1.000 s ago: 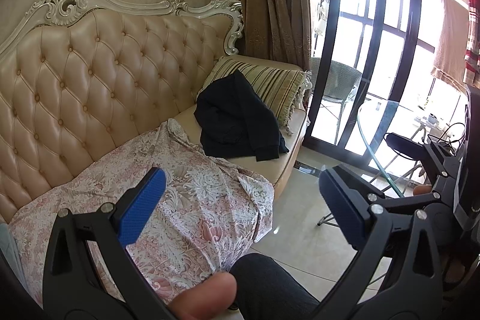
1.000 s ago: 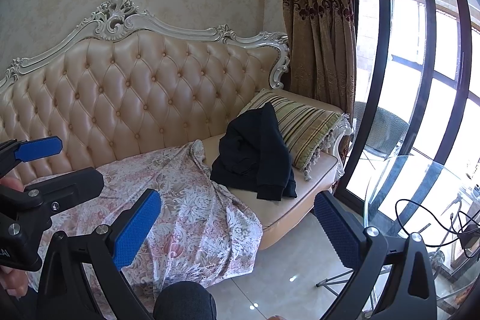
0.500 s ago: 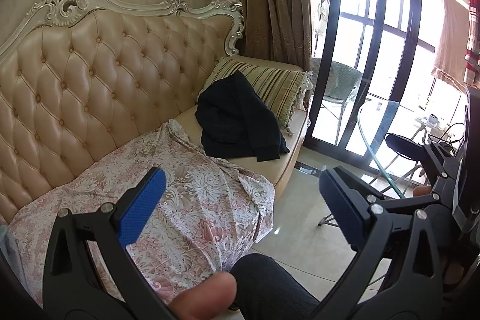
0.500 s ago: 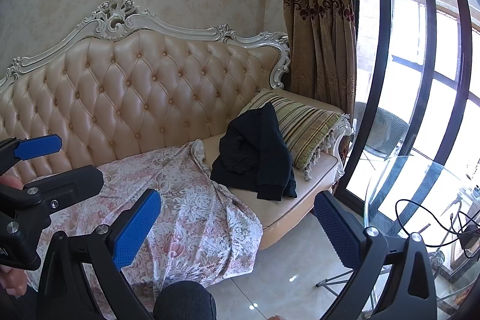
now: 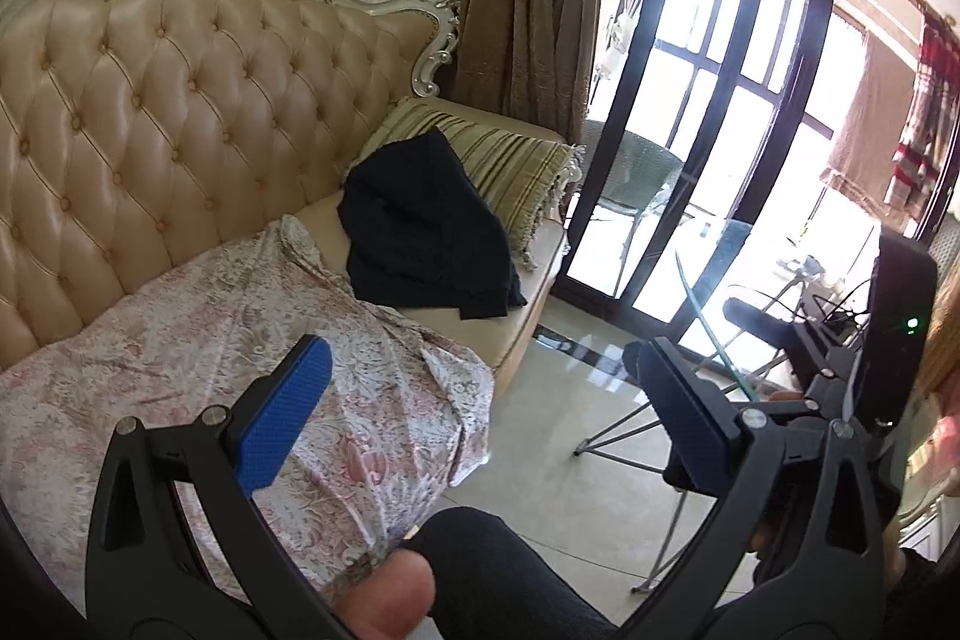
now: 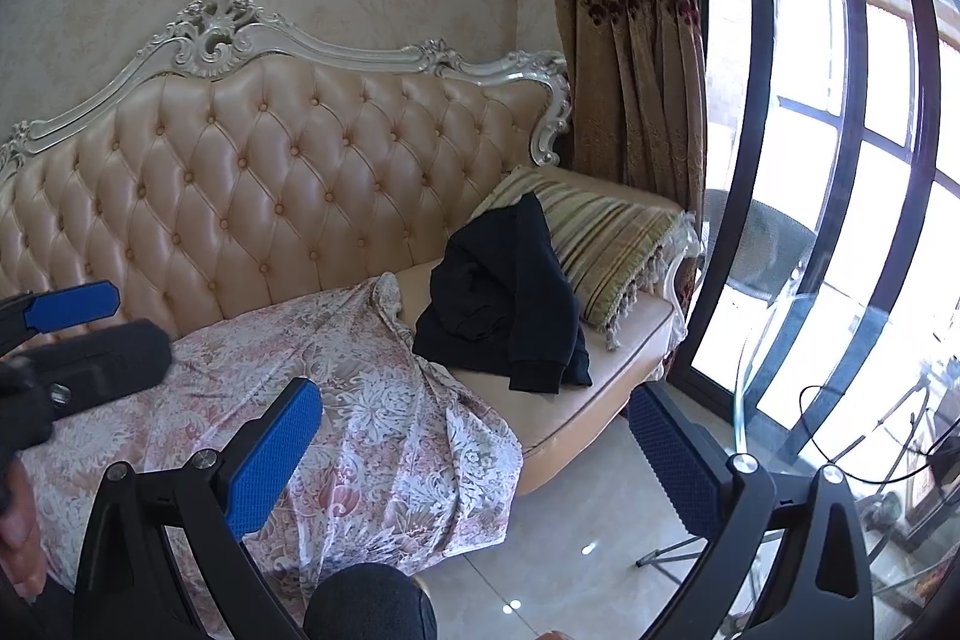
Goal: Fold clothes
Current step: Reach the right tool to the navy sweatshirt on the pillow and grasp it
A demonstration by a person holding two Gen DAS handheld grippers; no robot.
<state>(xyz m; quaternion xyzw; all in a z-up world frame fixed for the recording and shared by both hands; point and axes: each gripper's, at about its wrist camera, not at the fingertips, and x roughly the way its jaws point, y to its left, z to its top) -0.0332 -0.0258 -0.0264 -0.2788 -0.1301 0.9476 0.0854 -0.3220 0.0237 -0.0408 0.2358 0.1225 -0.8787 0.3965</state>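
A dark navy garment (image 5: 423, 235) lies crumpled on the sofa seat, partly on a striped cushion (image 5: 501, 166); it also shows in the right wrist view (image 6: 504, 304). My left gripper (image 5: 480, 400) is open and empty, held in the air well short of the sofa. My right gripper (image 6: 474, 436) is open and empty too, also short of the sofa. The left gripper's blue fingertips (image 6: 72, 307) show at the left edge of the right wrist view.
A pink floral sheet (image 5: 240, 370) covers the tufted beige sofa (image 5: 180, 112) and hangs over its front edge. A glass table (image 5: 750, 280) and cables stand at the right by tall windows. My knee (image 5: 498, 568) is at the bottom.
Both views have shifted only slightly; the left gripper has drifted a little. Both grippers stay open and empty.
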